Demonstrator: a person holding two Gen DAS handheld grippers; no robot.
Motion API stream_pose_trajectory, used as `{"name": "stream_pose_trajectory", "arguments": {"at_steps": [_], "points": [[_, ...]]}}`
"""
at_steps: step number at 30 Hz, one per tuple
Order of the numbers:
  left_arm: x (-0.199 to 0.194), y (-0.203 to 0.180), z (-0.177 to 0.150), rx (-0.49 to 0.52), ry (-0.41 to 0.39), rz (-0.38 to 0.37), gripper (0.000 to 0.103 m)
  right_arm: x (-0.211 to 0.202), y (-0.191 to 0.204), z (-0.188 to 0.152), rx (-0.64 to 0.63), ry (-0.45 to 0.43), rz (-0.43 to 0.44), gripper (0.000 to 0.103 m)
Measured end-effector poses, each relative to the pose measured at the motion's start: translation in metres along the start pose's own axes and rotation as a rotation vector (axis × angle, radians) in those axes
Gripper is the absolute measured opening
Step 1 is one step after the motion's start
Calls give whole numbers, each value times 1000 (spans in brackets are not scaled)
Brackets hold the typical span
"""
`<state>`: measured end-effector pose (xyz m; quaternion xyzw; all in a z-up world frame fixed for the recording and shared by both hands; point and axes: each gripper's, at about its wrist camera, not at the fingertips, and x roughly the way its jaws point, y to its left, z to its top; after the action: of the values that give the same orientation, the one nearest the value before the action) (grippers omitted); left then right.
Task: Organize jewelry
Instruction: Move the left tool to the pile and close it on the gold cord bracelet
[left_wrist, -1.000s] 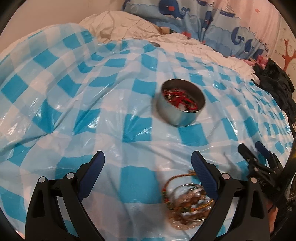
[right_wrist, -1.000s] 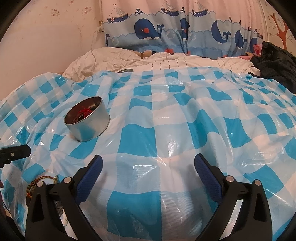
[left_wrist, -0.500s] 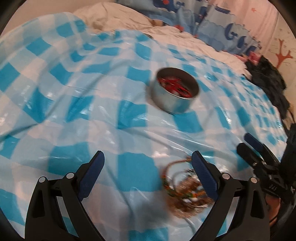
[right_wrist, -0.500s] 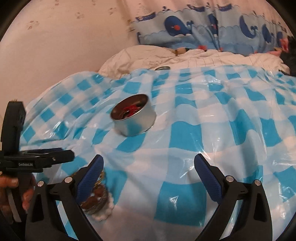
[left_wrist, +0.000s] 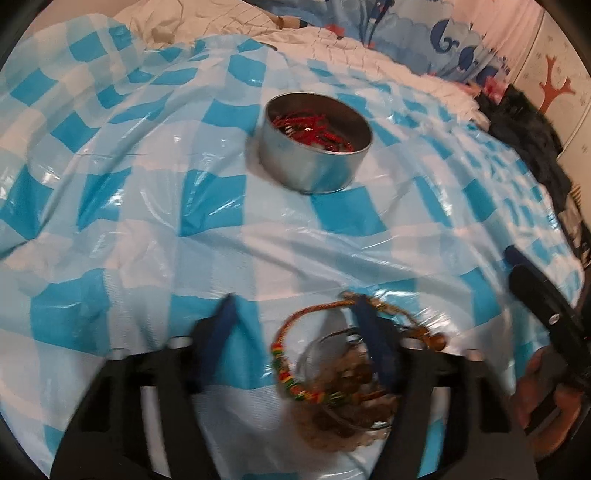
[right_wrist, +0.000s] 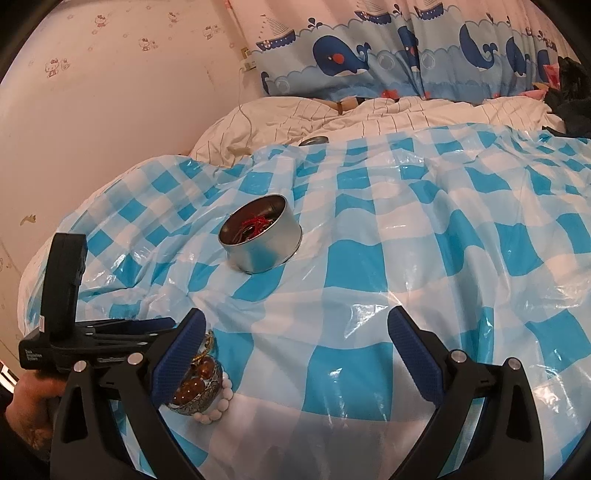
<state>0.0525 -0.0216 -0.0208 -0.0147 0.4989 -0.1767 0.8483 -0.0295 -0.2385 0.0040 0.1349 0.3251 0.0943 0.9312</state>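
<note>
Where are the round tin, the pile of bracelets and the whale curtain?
Tin (right_wrist: 264, 249): right wrist view, its metal side.
Bracelets (left_wrist: 282, 360): left wrist view, the striped woven band.
Curtain (right_wrist: 338, 55): right wrist view, a whale.

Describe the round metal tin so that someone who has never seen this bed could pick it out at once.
Start at the blue-and-white checked plastic sheet spread over the bed. Near its middle, apart from everything else, stands the round metal tin, low, open-topped and upright. It is the only shiny silver container, with red cords inside, unlike the loose pile of beaded bracelets lying closer in, by the left gripper.
</note>
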Motion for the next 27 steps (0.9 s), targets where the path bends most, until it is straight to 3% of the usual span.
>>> {"name": "stream_pose_trajectory", "arguments": {"at_steps": [2, 4, 7, 12, 18, 23, 27], "points": [[-1, 2, 0, 28, 8, 39, 17, 1, 0, -1, 2, 2, 2, 95], [-4, 5, 1, 38, 24, 3, 4, 3, 1, -2, 3, 6, 3, 95], [-13, 7, 2, 58, 2, 9, 4, 5, 3, -2, -2, 10, 5, 95], [-29, 32, 10, -11, -71, 72, 4, 8, 8, -4, -18, 21, 27, 95], [-21, 24, 9, 37, -51, 112, 4, 17, 36, -13, -135, 88, 131, 95], [-19, 26, 10, 28, -47, 118, 4, 27, 54, -24, -211, 133, 160, 94], [-24, 28, 9, 25, -73, 130, 4, 32, 53, -26, -198, 155, 184, 82]]}}
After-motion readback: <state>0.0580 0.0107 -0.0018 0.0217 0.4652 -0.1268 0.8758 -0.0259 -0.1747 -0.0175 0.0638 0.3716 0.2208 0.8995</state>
